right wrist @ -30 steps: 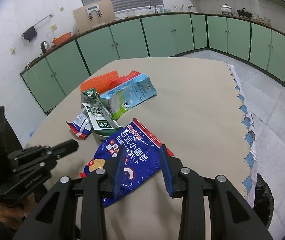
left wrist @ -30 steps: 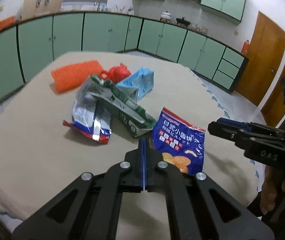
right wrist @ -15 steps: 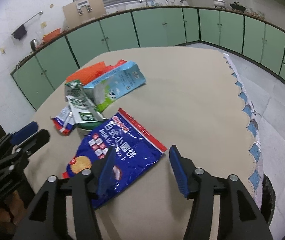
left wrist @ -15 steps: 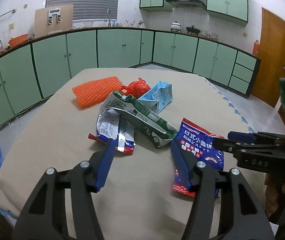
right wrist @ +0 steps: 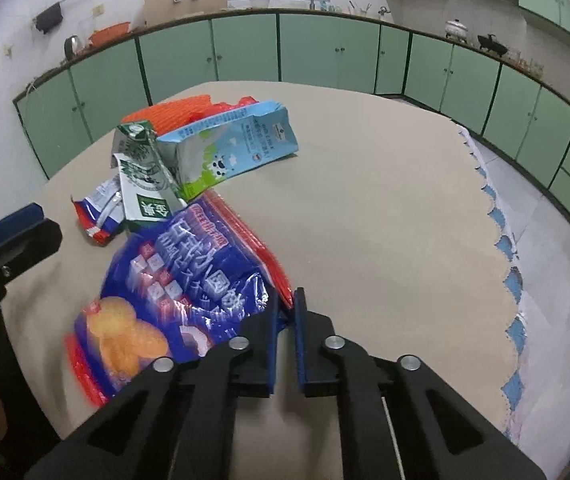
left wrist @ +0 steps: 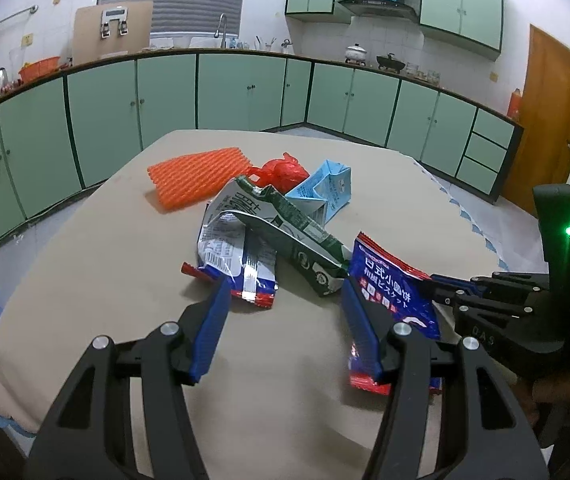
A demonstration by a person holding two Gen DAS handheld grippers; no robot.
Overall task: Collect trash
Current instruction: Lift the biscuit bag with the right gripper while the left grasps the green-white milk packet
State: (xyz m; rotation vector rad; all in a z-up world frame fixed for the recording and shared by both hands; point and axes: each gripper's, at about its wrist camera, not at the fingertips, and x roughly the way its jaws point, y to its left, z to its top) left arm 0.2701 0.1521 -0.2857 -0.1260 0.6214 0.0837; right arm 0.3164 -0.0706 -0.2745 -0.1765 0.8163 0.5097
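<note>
- We have our right gripper clamped on the near edge of the blue biscuit bag, its jaws having just closed on the foil.
- The bag lies on the table, beside the green carton.
- Our left gripper hangs apart, empty.
- Next, we judge, comes lifting the bag clear without tearing.

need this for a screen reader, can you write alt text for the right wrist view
The right gripper has just closed and pinches the near edge of a blue biscuit bag on a beige table. Behind the bag lie a green carton, a light blue milk carton and orange foam netting.
</note>
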